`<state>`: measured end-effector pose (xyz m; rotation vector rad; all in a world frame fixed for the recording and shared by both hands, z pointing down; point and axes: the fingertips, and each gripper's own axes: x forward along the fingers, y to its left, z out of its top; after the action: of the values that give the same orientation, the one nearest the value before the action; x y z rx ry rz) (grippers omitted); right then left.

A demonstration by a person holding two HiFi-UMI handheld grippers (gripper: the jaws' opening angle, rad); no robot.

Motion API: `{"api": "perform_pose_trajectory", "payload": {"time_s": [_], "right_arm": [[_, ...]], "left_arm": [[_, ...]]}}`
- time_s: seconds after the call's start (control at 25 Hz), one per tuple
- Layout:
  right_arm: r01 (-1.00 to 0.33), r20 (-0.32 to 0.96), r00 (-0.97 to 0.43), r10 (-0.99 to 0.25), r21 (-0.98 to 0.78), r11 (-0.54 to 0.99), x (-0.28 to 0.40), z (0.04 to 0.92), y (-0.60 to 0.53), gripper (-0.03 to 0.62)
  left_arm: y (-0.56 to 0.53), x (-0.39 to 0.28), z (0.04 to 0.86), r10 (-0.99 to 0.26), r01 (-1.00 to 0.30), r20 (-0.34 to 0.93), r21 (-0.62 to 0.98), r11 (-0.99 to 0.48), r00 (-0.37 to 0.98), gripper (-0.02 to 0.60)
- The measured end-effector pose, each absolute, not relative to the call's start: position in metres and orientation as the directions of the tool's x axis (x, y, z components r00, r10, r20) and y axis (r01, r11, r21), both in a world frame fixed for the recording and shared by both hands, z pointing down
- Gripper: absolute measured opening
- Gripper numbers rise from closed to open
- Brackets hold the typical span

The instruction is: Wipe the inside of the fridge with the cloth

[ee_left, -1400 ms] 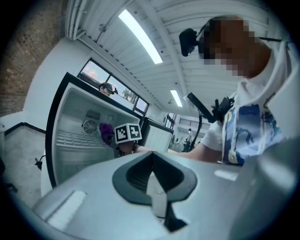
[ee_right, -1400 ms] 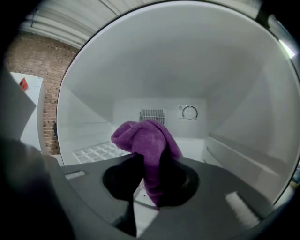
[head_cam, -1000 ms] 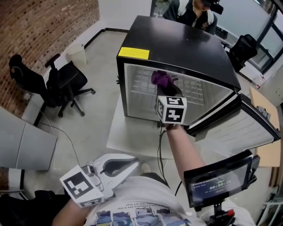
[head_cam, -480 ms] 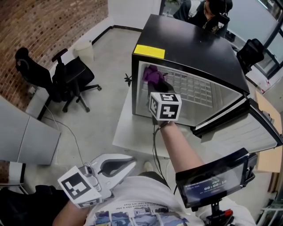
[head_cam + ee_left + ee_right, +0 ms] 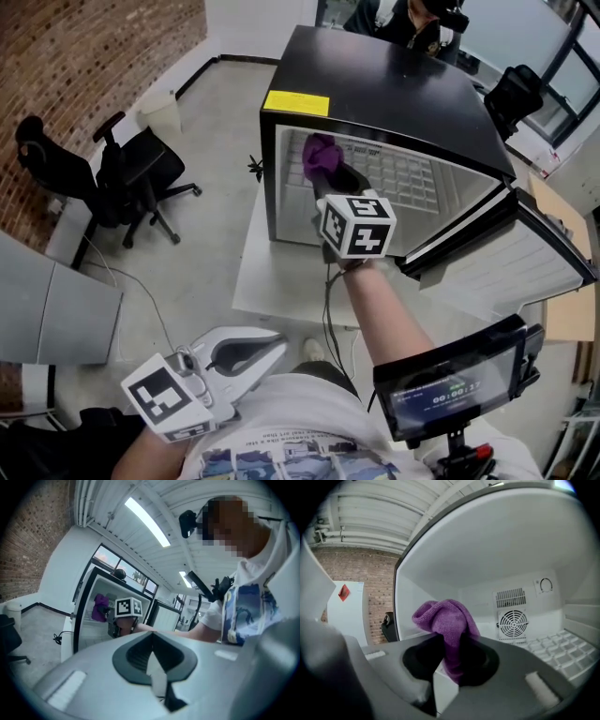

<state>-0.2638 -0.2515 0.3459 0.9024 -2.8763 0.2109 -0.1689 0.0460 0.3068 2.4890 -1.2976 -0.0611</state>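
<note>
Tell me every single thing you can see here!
Black mini fridge: one, black outside, white inside, door open.
Purple fuzzy cloth: one, purple, inside the fridge at its left side, pinched in the right tongs.
Yellow sticker: one, yellow, on the fridge's top front corner.
Round fan grille: one, white, on the fridge's back wall.
White platform: one, white, under the fridge.
Black office chairs: at least two, black, left of the fridge and behind it at right.
Red brick wall: one, red, far left.
Black screen on a stand: one, black, lower right.
Second person: one, behind the fridge.
Right tongs: one, grey, shut on the cloth.
Left tongs: one, pale grey, shut, empty, near the person's shirt.
</note>
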Motion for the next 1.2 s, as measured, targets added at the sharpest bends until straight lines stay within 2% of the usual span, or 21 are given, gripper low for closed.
{"api": "perform_pose_trajectory", "payload": {"time_s": [0.2, 0.48, 0.68, 0.96, 1.2], "right_arm": [[-0.654, 0.127, -0.755, -0.644, -0.070, 0.753, -0.208, 0.330, -0.266, 0.078], [-0.804, 0.109, -0.591, -0.799, -0.002, 0.595, -0.107, 0.316, -0.300, 0.078], [-0.865, 0.134, -0.480, -0.867, 0.097, 0.493, -0.054, 0.324, -0.321, 0.078], [-0.867, 0.237, -0.451, -0.860, 0.114, 0.486, -0.044, 0.370, -0.329, 0.078], [-0.823, 0.239, -0.527, -0.816, 0.098, 0.560, -0.085, 0.376, -0.311, 0.078]], "left_arm": [[0.041, -0.154, 0.307, -0.759, -0.746, 0.103, 0.311, -0.589, 0.642, 0.008], [0.036, -0.134, 0.304, -0.691, -0.678, 0.081, 0.308, -0.668, 0.718, 0.008], [0.032, -0.120, 0.297, -0.654, -0.634, 0.048, 0.308, -0.710, 0.755, 0.008], [0.028, -0.113, 0.295, -0.645, -0.624, 0.052, 0.325, -0.711, 0.762, 0.008], [0.031, -0.122, 0.308, -0.669, -0.661, 0.098, 0.310, -0.684, 0.737, 0.008]]}}
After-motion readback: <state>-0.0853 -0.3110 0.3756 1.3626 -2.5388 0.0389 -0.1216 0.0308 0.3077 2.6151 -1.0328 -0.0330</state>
